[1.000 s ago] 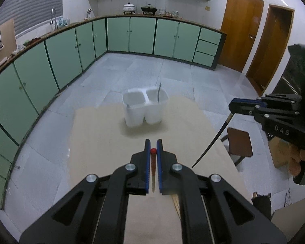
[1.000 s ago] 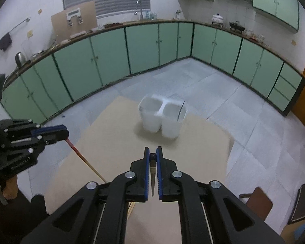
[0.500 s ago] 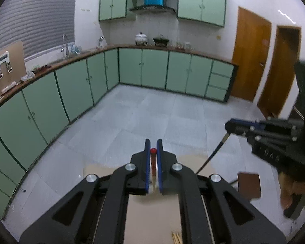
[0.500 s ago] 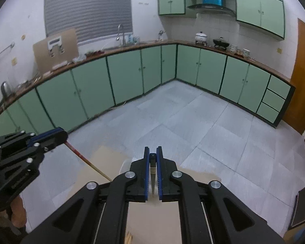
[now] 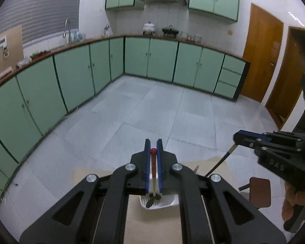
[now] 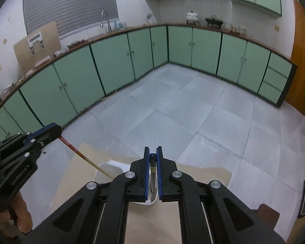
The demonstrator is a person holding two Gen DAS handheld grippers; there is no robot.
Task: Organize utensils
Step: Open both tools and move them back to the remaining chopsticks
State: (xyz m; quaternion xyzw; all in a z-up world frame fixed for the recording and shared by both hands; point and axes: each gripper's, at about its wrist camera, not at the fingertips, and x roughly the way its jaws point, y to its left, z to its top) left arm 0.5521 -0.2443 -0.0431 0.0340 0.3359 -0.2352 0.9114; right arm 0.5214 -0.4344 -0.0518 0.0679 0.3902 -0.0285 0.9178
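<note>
Chopstick (image 5: 153, 163) is hanging pinched in the left gripper (image 5: 153, 152) over the white holder (image 5: 168, 200); right gripper (image 6: 153, 162) is pinching a dark utensil (image 6: 152, 163); "DAS" is showing on its body.

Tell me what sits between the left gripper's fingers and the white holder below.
Only the red-tipped chopstick that the left gripper clamps; in the left wrist view it hangs into the holder. Nothing else lies there.

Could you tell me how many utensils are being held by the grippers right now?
2: a red-tipped chopstick clamped in the left gripper, and a dark-handled utensil clamped in the right gripper, both above the white holder.
</note>
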